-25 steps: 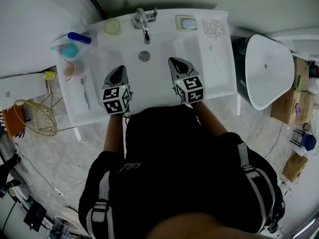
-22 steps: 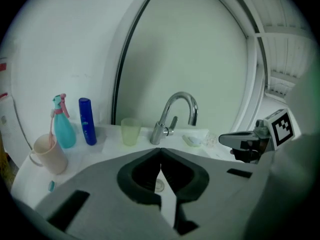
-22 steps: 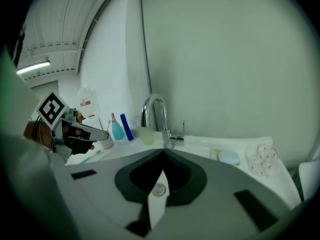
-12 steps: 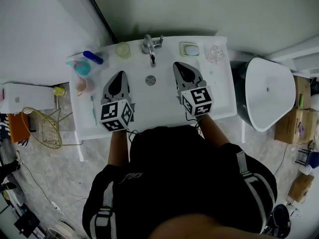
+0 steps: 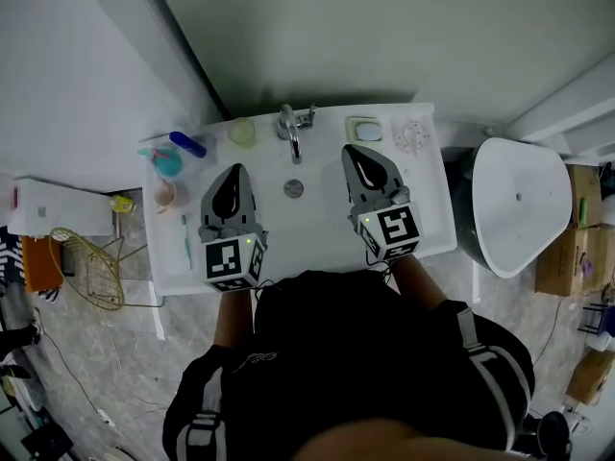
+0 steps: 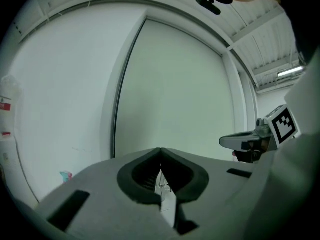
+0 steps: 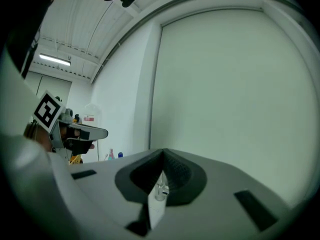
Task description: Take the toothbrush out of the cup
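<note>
In the head view a teal toothbrush (image 5: 186,242) lies flat on the left ledge of the white sink (image 5: 317,248), just in front of a small pink cup (image 5: 165,195). My left gripper (image 5: 233,177) is held above the basin's left half, shut and holding nothing. Over the right half, my right gripper (image 5: 361,157) is also shut and holds nothing. In the left gripper view the left gripper (image 6: 160,151) faces a bare wall with its jaws together. The right gripper view shows the right gripper (image 7: 162,154) the same way, facing the wall.
A faucet (image 5: 291,129) and drain (image 5: 294,188) sit mid-sink. A teal item (image 5: 167,161), blue bottle (image 5: 187,144), yellow-green cup (image 5: 242,131) and soap dish (image 5: 363,129) line the back ledge. A white basin-shaped fixture (image 5: 519,205) stands to the right, a wire basket (image 5: 86,267) to the left.
Both grippers have risen off the basin toward the camera and tipped up to point at the wall. Both stay shut with nothing in them. The toothbrush and cup have not moved on the ledge.
</note>
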A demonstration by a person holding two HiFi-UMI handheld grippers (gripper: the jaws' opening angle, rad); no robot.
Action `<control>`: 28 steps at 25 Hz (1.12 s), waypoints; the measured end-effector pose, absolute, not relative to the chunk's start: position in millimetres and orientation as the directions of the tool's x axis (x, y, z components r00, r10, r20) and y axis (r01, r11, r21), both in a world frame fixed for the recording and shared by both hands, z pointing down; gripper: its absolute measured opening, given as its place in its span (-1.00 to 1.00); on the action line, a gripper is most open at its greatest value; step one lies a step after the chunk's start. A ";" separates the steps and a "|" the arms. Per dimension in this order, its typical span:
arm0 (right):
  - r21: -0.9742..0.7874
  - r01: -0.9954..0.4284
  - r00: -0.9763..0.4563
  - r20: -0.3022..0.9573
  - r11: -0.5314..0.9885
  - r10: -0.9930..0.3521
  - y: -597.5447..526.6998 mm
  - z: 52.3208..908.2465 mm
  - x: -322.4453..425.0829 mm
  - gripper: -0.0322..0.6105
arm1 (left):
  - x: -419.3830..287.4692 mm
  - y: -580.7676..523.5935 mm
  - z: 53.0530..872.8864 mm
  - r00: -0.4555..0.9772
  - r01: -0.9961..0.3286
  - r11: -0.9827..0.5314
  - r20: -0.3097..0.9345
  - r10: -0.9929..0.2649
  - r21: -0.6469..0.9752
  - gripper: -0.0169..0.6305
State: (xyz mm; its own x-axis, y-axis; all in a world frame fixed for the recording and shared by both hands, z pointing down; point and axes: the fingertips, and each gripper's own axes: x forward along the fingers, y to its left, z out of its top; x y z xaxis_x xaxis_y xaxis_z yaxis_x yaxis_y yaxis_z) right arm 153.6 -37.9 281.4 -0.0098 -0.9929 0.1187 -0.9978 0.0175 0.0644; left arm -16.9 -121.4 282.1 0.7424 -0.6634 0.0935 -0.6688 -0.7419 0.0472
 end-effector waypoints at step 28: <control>0.114 -0.993 -0.028 0.120 0.042 -0.992 -45.0 284.0 151.5 -0.89 | -5.6 -123.1 291.0 0.746 -0.663 -0.747 0.125 -0.654 0.046 -0.95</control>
State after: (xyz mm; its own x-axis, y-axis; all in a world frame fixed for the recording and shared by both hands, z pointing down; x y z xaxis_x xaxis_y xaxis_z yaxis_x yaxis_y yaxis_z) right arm 151.5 -45.0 284.0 -0.0282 -0.9923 0.1204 -0.9926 0.0420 0.1136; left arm -5.6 -123.1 291.0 0.7459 -0.6541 0.1254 -0.6630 -0.7472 0.0460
